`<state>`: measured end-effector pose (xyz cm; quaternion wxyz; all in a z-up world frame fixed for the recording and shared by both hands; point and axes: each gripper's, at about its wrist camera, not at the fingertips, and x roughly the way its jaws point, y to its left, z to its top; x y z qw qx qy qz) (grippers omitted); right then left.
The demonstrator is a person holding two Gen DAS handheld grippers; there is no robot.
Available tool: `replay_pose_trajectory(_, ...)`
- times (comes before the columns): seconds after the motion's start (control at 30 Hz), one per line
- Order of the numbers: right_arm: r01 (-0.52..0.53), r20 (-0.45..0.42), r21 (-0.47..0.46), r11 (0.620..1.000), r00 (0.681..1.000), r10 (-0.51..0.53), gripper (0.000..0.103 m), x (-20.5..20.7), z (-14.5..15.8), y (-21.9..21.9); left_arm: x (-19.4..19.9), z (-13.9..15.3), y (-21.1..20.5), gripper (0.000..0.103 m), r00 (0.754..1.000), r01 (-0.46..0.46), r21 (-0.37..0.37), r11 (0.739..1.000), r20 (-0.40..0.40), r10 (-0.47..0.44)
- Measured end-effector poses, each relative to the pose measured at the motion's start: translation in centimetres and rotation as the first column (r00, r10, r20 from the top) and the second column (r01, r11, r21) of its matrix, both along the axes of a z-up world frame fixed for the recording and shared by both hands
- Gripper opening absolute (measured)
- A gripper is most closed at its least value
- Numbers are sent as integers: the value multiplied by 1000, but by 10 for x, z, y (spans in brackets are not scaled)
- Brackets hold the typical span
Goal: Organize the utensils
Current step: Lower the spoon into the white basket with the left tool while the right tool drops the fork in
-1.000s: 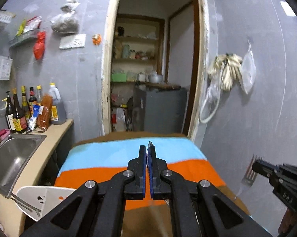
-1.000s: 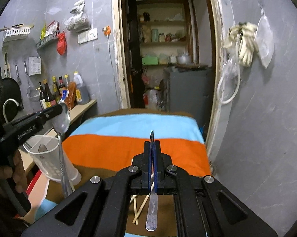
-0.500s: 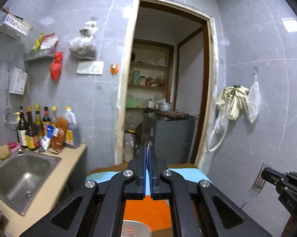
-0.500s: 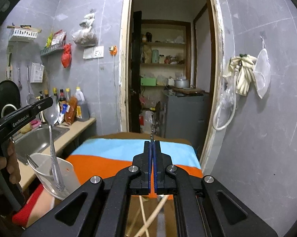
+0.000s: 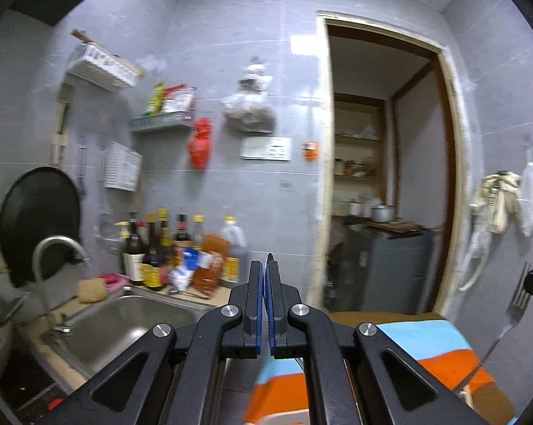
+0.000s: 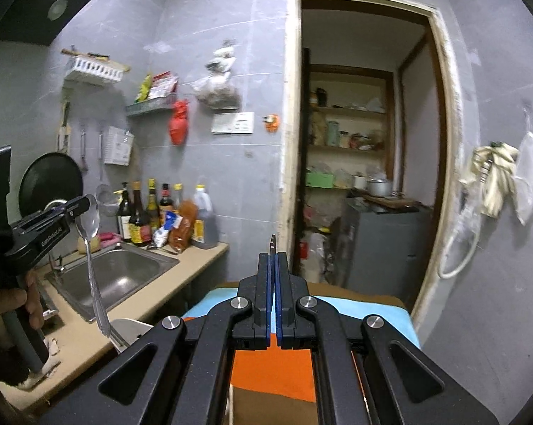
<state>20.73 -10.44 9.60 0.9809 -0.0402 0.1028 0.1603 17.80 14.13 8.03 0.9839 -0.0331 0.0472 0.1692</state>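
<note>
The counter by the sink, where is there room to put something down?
The beige counter is bare between the sink and the striped cloth. The back corner is crowded with bottles and packets.

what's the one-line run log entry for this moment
left gripper: shut on spoon, held high | right gripper: shut on fork | holder: below spoon

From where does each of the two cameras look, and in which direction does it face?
Left wrist: on the left gripper, shut on a spoon; faces the sink and bottles; the right gripper with its fork shows at right.
Right wrist: on the right gripper, faces the doorway; the left gripper and left hand show at left.
Both show sink, bottles, doorway and striped cloth.
</note>
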Motion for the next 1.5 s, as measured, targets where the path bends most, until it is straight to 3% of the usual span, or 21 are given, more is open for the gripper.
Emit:
replay_pose_trajectory(0.23,-37,-8,-88,995,999,36,2,14,-12,37,12,-15,24,3,997,-72,14,997,-16,72)
replay_pose_trajectory(0.87,-64,-154,-187,980,987,36,2,53,-69,72,44,-71,-8,3,995,-15,154,988,-96,30)
replay_pose_trajectory(1.2,-102,-261,-139,985,963,63,3,64,-84,68,50,-84,-3,6,975,101,29,994,-201,-93)
replay_pose_trajectory(1.43,-119,-305,-95,988,949,85,4,64,-87,63,49,-88,13,7,942,188,-159,969,-250,-224)
replay_pose_trajectory(1.5,-120,-310,-81,989,947,90,10,61,-87,60,48,-90,17,11,934,200,-201,959,-255,-249)
